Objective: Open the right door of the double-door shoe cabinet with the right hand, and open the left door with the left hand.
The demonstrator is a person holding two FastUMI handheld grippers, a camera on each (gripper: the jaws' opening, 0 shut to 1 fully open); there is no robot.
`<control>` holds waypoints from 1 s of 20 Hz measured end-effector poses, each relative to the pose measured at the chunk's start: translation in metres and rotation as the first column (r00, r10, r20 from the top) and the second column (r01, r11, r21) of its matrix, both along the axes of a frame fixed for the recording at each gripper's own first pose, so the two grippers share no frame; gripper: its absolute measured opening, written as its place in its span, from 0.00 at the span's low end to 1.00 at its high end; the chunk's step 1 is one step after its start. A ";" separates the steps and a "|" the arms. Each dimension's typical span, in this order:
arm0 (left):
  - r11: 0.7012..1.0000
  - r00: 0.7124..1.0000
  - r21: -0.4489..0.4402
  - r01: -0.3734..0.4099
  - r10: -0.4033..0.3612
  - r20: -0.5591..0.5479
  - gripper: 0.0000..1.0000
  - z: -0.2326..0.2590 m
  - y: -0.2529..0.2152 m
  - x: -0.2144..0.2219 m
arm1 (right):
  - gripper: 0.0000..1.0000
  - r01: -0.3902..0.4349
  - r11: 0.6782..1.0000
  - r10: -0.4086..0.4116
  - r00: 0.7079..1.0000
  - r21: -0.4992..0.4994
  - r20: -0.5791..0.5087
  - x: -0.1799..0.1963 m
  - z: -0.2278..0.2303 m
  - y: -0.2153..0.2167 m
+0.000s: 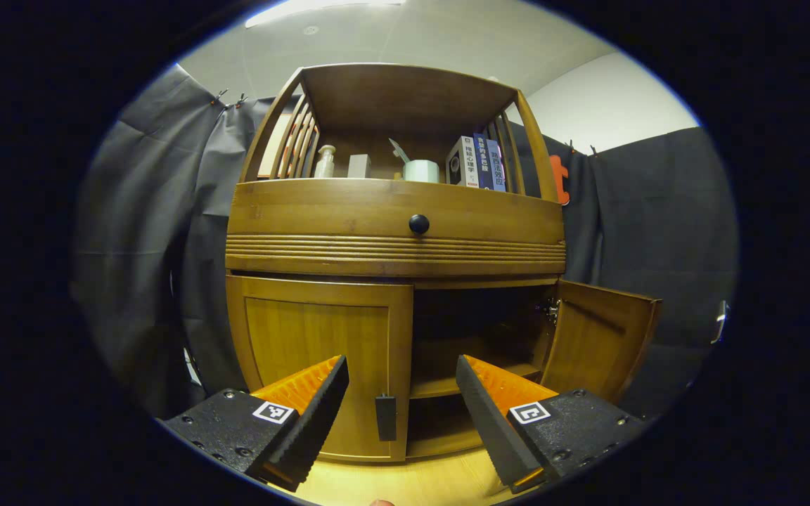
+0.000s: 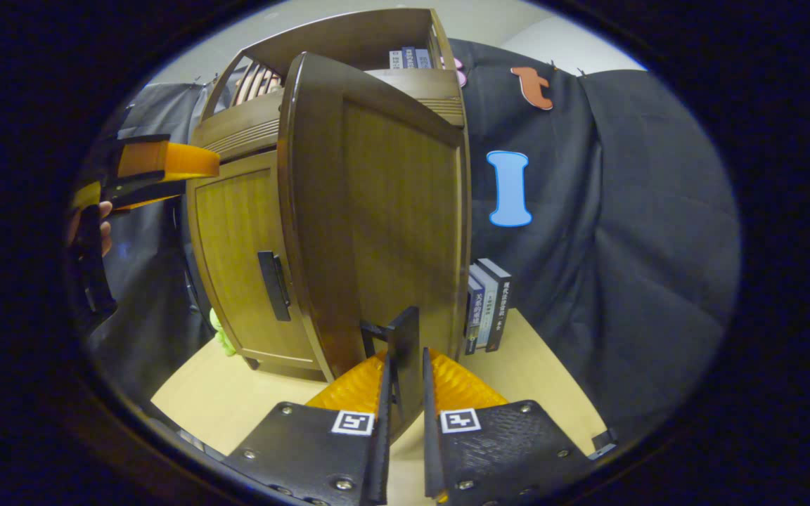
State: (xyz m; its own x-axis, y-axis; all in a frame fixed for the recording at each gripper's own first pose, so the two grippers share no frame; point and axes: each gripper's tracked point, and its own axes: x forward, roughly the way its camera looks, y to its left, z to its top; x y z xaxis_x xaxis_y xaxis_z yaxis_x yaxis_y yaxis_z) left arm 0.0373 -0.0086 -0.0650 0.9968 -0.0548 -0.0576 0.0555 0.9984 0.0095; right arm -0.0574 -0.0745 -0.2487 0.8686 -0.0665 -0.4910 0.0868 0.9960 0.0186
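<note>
The wooden shoe cabinet stands straight ahead in the left gripper view. Its left door is closed, with a black handle by its inner edge. My left gripper is open a short way in front of that handle, one finger on each side and touching nothing. The right door is swung out, showing a dark inside with shelves. In the right gripper view the open right door is close up, and my right gripper is shut on its black handle. The left door and its handle show behind.
A drawer with a black knob sits above the doors. The open top shelf holds books, a bottle and a cup. More books stand on the tabletop beside the cabinet. The left gripper and a hand show at upper left.
</note>
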 end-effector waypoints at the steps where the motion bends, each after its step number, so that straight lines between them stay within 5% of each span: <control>1: 1.000 1.000 0.003 -0.002 0.002 -0.003 0.95 -0.003 -0.004 0.003 | 0.20 0.002 1.000 -0.002 1.000 -0.004 0.002 -0.002 0.001 -0.007; 5: 1.000 1.000 0.016 -0.025 0.025 0.015 0.92 -0.018 -0.004 0.019 | 0.22 0.077 0.996 -0.077 0.997 -0.035 -0.006 -0.012 -0.007 -0.051; 6: 0.999 0.999 0.017 -0.031 0.031 0.012 0.96 -0.026 -0.003 0.024 | 0.15 0.100 0.994 -0.100 0.995 -0.040 -0.014 -0.020 -0.007 -0.062; 7: 0.999 0.999 0.018 -0.038 0.038 0.001 0.96 -0.036 -0.001 0.030 | 0.22 0.119 0.992 -0.119 0.993 -0.033 -0.017 -0.024 -0.008 -0.073; 8: 0.999 0.999 0.018 -0.042 0.043 -0.013 0.96 -0.045 0.001 0.036 | 0.11 0.143 0.989 -0.144 0.989 -0.030 -0.016 -0.028 -0.008 -0.084; 12: 0.997 0.995 0.025 -0.069 0.071 -0.076 0.92 -0.086 0.011 0.062 | 0.11 0.231 0.968 -0.232 0.973 -0.094 -0.004 -0.044 -0.004 -0.131; 20: 0.995 0.975 0.043 -0.085 0.092 -0.203 0.96 -0.156 0.022 0.103 | 0.17 0.269 0.948 -0.264 0.963 -0.167 0.053 -0.060 0.019 -0.156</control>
State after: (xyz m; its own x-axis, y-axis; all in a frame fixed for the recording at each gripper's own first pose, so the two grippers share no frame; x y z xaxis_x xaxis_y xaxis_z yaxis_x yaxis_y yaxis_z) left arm 0.1405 0.0134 -0.2213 0.9647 0.0382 -0.2607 -0.0285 0.9988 0.0409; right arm -0.1172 -0.2310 -0.2298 0.8217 -0.3786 -0.4259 0.3518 0.9250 -0.1436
